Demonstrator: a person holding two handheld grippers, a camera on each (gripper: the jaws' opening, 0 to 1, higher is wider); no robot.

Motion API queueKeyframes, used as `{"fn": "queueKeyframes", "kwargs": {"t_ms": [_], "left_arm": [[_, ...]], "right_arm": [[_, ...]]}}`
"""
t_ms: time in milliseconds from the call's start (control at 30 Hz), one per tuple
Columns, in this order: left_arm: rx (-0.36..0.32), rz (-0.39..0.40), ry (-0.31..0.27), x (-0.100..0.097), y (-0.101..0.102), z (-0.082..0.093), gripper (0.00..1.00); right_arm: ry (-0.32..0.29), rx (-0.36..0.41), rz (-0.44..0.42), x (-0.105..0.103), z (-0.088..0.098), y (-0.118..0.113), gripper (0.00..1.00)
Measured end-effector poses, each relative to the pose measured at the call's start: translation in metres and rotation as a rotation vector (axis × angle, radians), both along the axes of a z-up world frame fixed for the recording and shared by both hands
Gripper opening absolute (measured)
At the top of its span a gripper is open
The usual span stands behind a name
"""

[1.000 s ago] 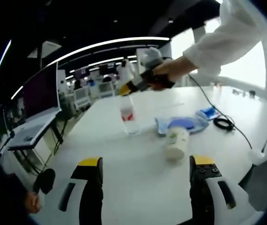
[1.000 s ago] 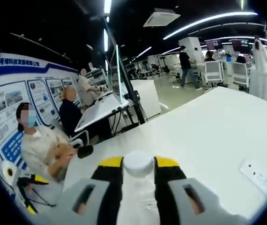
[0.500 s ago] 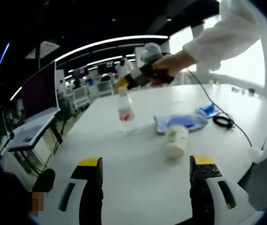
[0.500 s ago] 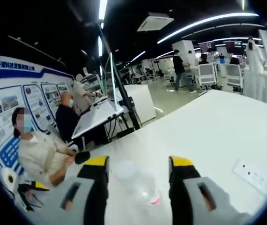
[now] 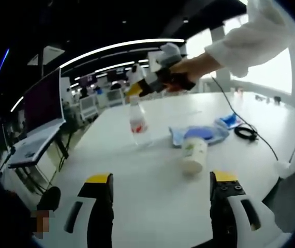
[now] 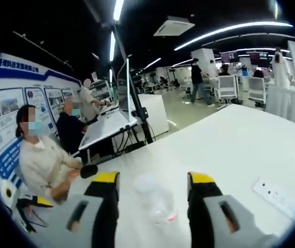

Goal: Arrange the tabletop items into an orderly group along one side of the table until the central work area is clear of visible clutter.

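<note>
A clear water bottle [image 5: 139,125] with a red label stands upright on the white table [image 5: 152,196]. My right gripper [image 5: 137,90], held by a hand, hovers open just above the bottle's cap. In the right gripper view the bottle [image 6: 155,200] sits between and below the open right gripper [image 6: 150,181]. A white paper cup [image 5: 194,155] lies on its side before a blue cloth [image 5: 202,134]. My left gripper [image 5: 160,181] stays open near the table's front, with nothing between its fingers.
A black coiled cable [image 5: 247,134] lies right of the cloth. A white power strip [image 6: 278,195] lies on the table at the right. A laptop desk [image 5: 36,142] stands left of the table. Several people [image 6: 39,155] sit beyond the table's edge.
My right gripper opened and let go of the bottle, then rose slightly above it. The bottle stands alone on the table. The left gripper has not moved.
</note>
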State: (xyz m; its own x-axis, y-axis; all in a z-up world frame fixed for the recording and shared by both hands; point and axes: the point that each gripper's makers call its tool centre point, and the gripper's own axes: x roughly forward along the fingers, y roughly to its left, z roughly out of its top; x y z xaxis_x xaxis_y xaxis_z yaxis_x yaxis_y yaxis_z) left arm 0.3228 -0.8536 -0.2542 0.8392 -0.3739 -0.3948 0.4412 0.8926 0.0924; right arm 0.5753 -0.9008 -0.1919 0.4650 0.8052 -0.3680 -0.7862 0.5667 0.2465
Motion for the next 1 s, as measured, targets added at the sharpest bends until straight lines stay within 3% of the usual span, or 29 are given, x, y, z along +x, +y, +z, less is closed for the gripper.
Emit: {"fn": "queueKeyframes", "kwargs": {"t_ms": [133,200,400,600,733,1000], "left_arm": [[0.006,-0.006,0.002,-0.001,-0.001,0.0,0.72],[0.011,-0.008,0.005,-0.001,-0.001,-0.001,0.72],[0.032,-0.016,0.018,-0.002,-0.002,-0.006,0.72],[0.022,-0.005,0.017,-0.001,0.0,-0.004,0.72],[0.029,-0.009,0.021,-0.001,0.0,-0.006,0.72],[0.067,-0.028,0.039,-0.003,-0.001,-0.012,0.7]], "right_arm": [[-0.051,-0.045,-0.035,0.0,-0.001,-0.002,0.5],[-0.12,-0.095,-0.082,0.005,-0.002,-0.007,0.47],[-0.158,-0.084,-0.131,0.005,-0.002,-0.001,0.43],[-0.098,-0.102,-0.17,0.017,-0.015,-0.002,0.37],[-0.102,-0.084,-0.141,0.02,-0.016,0.001,0.2],[-0.096,-0.11,-0.055,0.015,-0.016,-0.001,0.19]]}}
